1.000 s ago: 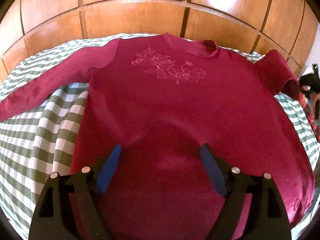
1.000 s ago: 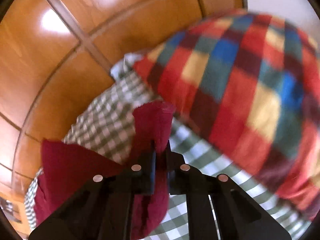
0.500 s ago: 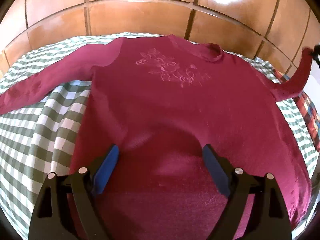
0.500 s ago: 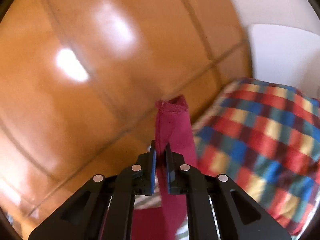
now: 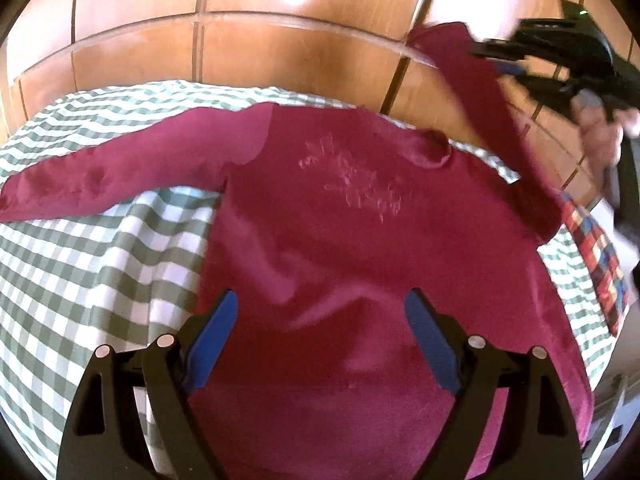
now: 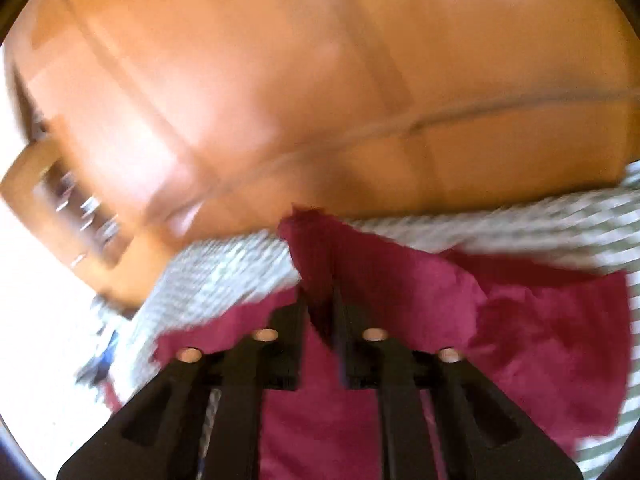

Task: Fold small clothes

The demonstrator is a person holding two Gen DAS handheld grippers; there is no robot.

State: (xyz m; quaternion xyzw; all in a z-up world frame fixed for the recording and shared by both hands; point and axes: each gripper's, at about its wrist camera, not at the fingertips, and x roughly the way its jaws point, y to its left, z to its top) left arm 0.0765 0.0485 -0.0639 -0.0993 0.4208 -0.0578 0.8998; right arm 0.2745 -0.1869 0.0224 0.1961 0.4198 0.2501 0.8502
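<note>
A dark red sweater (image 5: 340,248) with a flower pattern on its chest lies face up on a green-and-white checked bedcover (image 5: 80,280). Its left sleeve (image 5: 100,184) lies stretched out flat. My left gripper (image 5: 320,300) hovers open over the lower body with nothing between its blue pads. My right gripper (image 5: 496,60) holds the other sleeve (image 5: 480,112) up in the air at the upper right, swung over towards the chest. In the right wrist view, which is blurred, the sleeve's cuff (image 6: 320,248) stands between the fingers of the right gripper (image 6: 320,292), whose jaws are opening.
A glossy wooden panel wall (image 5: 280,40) rises right behind the bed. A colourful plaid blanket (image 5: 596,248) lies at the bed's right edge. A person's hand (image 5: 600,136) grips the right gripper's handle. Checked cover (image 6: 224,264) shows beyond the sweater.
My right gripper has swung the sleeve up from the bed's right side and in over the sweater, turning away from the plaid blanket. The left gripper has shifted slightly and stays open.
</note>
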